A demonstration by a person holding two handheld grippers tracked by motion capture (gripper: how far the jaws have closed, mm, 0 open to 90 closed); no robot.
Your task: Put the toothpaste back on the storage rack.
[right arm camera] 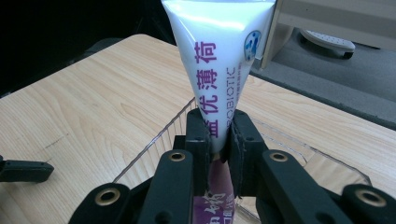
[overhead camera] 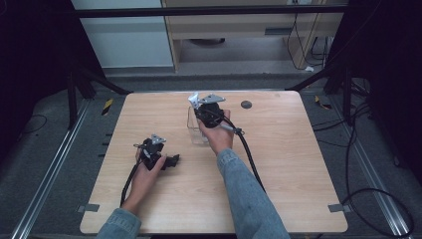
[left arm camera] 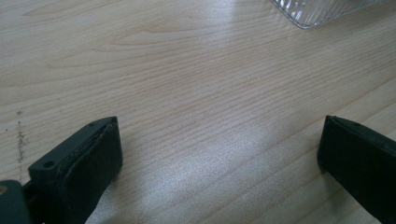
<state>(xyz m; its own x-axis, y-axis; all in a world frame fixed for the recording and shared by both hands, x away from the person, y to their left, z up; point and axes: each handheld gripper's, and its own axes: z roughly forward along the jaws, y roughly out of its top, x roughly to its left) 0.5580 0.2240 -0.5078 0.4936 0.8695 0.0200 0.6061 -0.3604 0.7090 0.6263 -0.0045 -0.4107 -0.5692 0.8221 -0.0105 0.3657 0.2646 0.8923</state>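
My right gripper [right arm camera: 219,140] is shut on a white toothpaste tube [right arm camera: 219,60] with purple lettering, held upright over a clear plastic box [right arm camera: 327,161]. In the high view the right gripper [overhead camera: 201,110] sits above the clear box [overhead camera: 195,130] near the table's middle back, with the tube's white end [overhead camera: 193,99] sticking up. My left gripper [overhead camera: 171,161] rests on the table at the left, pointing right, jaws open. In the left gripper view its two black pads [left arm camera: 100,158] stand wide apart over bare wood, and a corner of the clear box [left arm camera: 322,9] shows at the top right.
The wooden table [overhead camera: 278,164] has a small dark round mark [overhead camera: 246,104] near its back edge. Black frame legs and cables lie on the floor around it. A cable trails from each gripper toward the front.
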